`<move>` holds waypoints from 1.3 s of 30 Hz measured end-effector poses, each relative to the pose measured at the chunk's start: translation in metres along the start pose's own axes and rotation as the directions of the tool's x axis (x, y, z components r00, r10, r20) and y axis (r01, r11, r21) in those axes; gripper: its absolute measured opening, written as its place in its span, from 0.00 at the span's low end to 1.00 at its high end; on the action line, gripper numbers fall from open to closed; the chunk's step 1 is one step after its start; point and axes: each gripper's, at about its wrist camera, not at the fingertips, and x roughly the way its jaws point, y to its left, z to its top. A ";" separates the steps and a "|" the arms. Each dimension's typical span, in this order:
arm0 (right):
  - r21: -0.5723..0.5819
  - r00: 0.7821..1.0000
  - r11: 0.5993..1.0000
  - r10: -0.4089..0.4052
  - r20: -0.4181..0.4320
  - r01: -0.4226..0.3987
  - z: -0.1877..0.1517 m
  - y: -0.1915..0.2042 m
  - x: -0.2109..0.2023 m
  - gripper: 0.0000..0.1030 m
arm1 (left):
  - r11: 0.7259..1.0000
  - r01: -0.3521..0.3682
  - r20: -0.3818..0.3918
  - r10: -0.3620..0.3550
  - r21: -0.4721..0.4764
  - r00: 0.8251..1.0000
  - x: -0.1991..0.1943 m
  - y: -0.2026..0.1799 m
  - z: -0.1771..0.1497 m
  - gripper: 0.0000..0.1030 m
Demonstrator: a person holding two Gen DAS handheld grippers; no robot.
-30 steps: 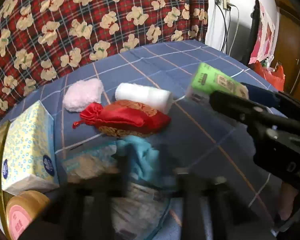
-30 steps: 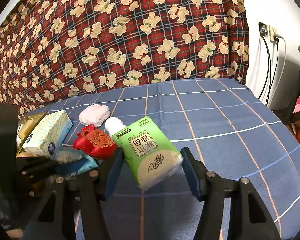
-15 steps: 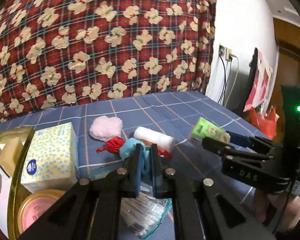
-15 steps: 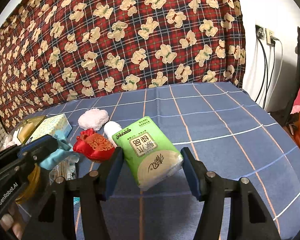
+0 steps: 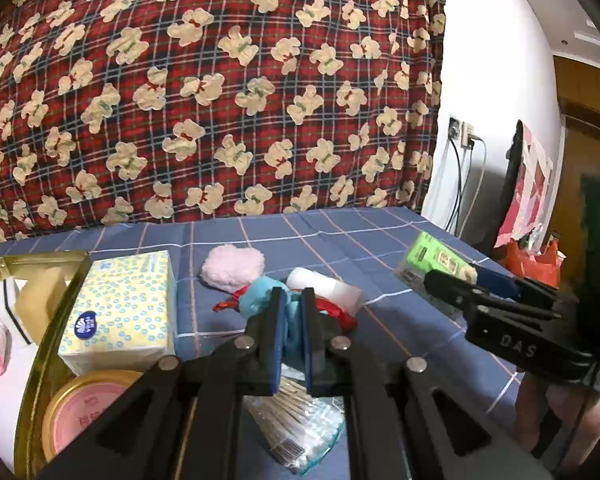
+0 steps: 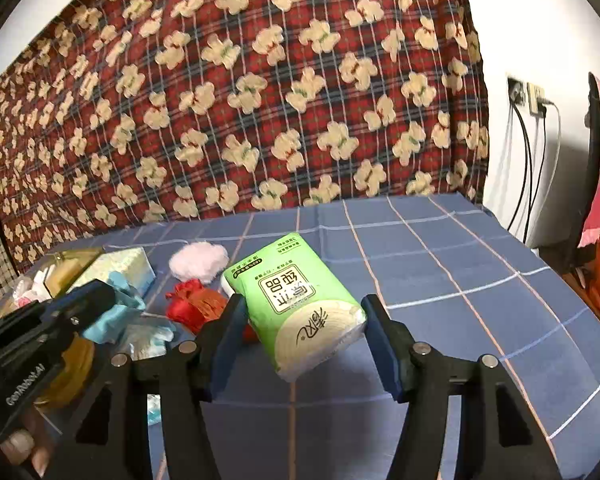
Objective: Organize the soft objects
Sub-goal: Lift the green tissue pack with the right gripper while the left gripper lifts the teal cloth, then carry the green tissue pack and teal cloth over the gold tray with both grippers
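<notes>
My left gripper [image 5: 291,312] is shut on a light blue cloth [image 5: 260,298] and holds it above the blue checked bedsheet; the cloth also shows in the right wrist view [image 6: 116,312]. My right gripper [image 6: 302,320] is shut on a green tissue pack [image 6: 300,300], lifted off the sheet; the pack also shows in the left wrist view [image 5: 436,258]. A pink fluffy puff [image 5: 232,266], a white roll [image 5: 324,286] and a red satin pouch [image 6: 196,306] lie on the sheet behind the cloth.
A gold-rimmed tray [image 5: 40,364] at the left holds a yellow dotted tissue box [image 5: 124,312], a pink-lidded tin [image 5: 88,400] and small items. A clear bag of cotton swabs [image 5: 296,420] lies under my left gripper. A patterned quilt backs the bed. Wall cables and a red bag are at the right.
My left gripper closed on the blue cloth and lifted it off the sheet, and its view tilted upward. My right gripper rose slightly, still holding the tissue pack.
</notes>
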 end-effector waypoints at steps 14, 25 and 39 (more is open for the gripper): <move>-0.012 0.990 1.000 -0.020 0.142 0.022 0.000 0.017 -0.019 0.59 | 0.998 -0.067 0.041 0.066 0.022 0.997 -0.007 -0.001 -0.002 0.05; -0.052 0.990 0.999 0.001 0.144 0.006 0.003 0.039 -0.011 0.59 | 0.999 -0.047 0.027 0.048 -0.018 0.998 -0.010 0.009 -0.001 0.05; -0.149 0.962 0.958 0.259 0.085 -0.244 0.053 0.158 0.001 0.59 | 0.987 -0.133 0.048 0.137 -0.092 0.989 -0.066 0.083 0.022 0.05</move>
